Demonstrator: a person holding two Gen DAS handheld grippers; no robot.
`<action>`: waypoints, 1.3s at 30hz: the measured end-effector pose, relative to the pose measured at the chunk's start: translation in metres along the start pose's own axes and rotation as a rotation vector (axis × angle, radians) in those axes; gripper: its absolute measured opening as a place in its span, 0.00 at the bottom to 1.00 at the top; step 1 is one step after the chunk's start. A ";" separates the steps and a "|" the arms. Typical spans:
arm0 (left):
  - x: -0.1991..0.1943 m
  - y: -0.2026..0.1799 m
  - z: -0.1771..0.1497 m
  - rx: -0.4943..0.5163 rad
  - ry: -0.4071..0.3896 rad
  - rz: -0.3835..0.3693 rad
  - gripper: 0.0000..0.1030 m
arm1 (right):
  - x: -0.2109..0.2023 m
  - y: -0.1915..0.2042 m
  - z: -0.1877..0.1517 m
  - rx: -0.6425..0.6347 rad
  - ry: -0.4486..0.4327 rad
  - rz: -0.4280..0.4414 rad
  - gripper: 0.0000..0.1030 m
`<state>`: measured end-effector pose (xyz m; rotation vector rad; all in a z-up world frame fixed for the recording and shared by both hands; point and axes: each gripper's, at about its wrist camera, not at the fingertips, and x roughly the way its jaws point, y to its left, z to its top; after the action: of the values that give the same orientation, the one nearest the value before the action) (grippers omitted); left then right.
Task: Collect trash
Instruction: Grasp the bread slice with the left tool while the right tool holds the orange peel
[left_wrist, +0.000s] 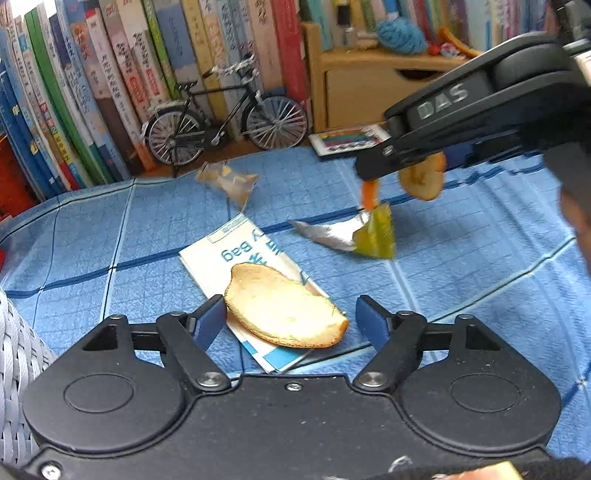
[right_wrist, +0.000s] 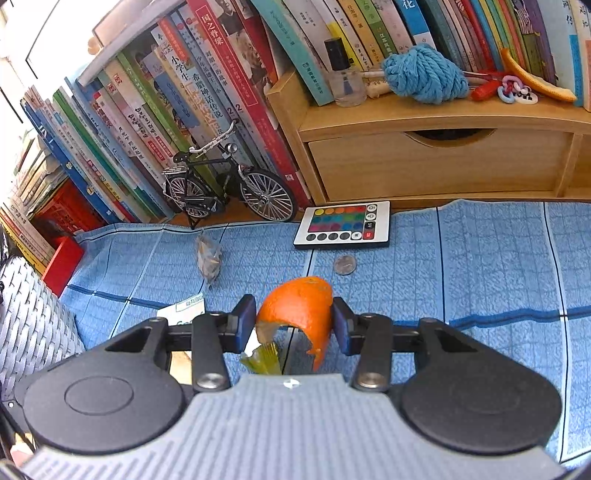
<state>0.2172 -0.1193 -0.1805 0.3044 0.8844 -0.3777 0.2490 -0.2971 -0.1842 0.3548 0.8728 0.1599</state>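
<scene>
Left gripper stands with its jaws apart around a pale peel piece — not pressing it — which lies on a white-and-blue packet printed "Bag". Right gripper, stamped "DAS", is clamped on an orange peel above the blue checked cloth — a torn foil wrapper lies beneath.

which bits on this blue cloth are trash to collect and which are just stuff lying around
Trash for the job:
- orange peel, clamped in the right hand-held gripper
- pale peel, lying between the open jaws of the left hand-held gripper
- white paper bag under it
- foil wrapper
- clear crumpled wrapper

Just lying about:
- remote control
- coin
- model bicycle
- blue yarn ball
- books
</scene>
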 end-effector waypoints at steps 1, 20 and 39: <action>-0.004 0.000 0.000 -0.007 -0.014 -0.005 0.67 | 0.000 0.000 0.000 -0.002 0.000 0.000 0.48; -0.034 -0.014 -0.014 0.059 -0.061 0.002 0.57 | -0.007 0.000 -0.003 -0.011 -0.005 -0.009 0.48; -0.009 -0.025 -0.014 0.119 -0.072 -0.041 0.61 | -0.009 -0.003 -0.014 0.008 0.017 -0.023 0.48</action>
<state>0.1912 -0.1339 -0.1843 0.3803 0.8005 -0.4780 0.2322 -0.2996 -0.1870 0.3512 0.8940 0.1381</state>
